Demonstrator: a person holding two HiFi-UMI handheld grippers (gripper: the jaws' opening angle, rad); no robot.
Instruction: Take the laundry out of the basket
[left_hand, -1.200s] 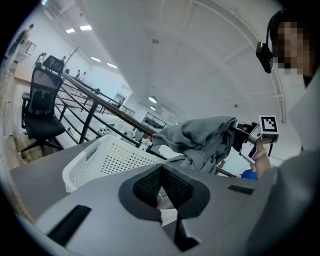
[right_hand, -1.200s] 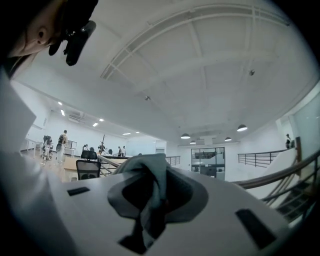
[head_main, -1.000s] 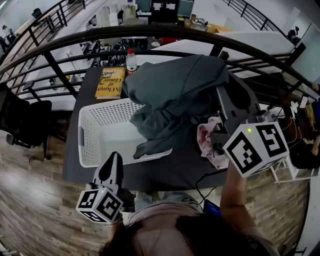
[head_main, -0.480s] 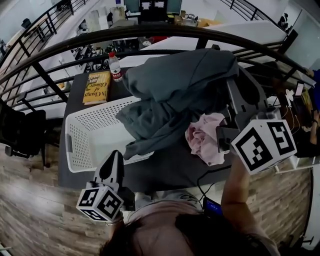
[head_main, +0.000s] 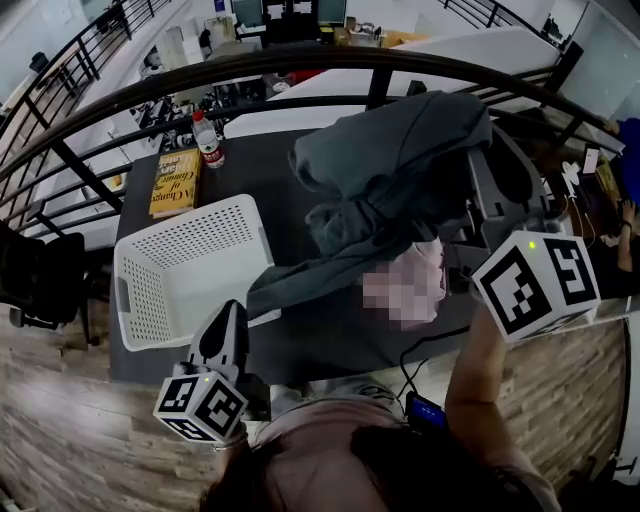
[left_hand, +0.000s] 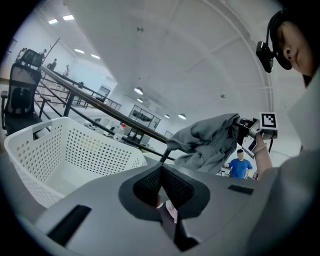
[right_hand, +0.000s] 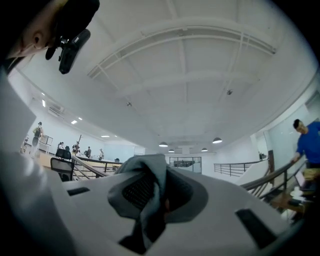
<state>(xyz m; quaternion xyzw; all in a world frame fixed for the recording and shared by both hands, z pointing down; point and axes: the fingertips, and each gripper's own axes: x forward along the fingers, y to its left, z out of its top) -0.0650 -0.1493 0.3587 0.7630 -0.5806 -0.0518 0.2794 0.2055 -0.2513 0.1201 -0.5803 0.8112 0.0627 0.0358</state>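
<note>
Head view | dark desk (head_main: 330, 345) by railing (head_main: 300, 62) | R tool (right_hand: 156, 194) grips grey garment (head_main: 390, 160) | L tool (head_main: 230, 312) closed

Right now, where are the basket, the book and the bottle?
basket (head_main: 140, 300), head view, on its left wall.
book (head_main: 175, 183), head view, on the middle of its cover.
bottle (head_main: 208, 143), head view, on its body.

1 basket (head_main: 190, 222), 1 book (head_main: 175, 183), 1 bottle (head_main: 207, 140), 2 garments (head_main: 400, 160)
</note>
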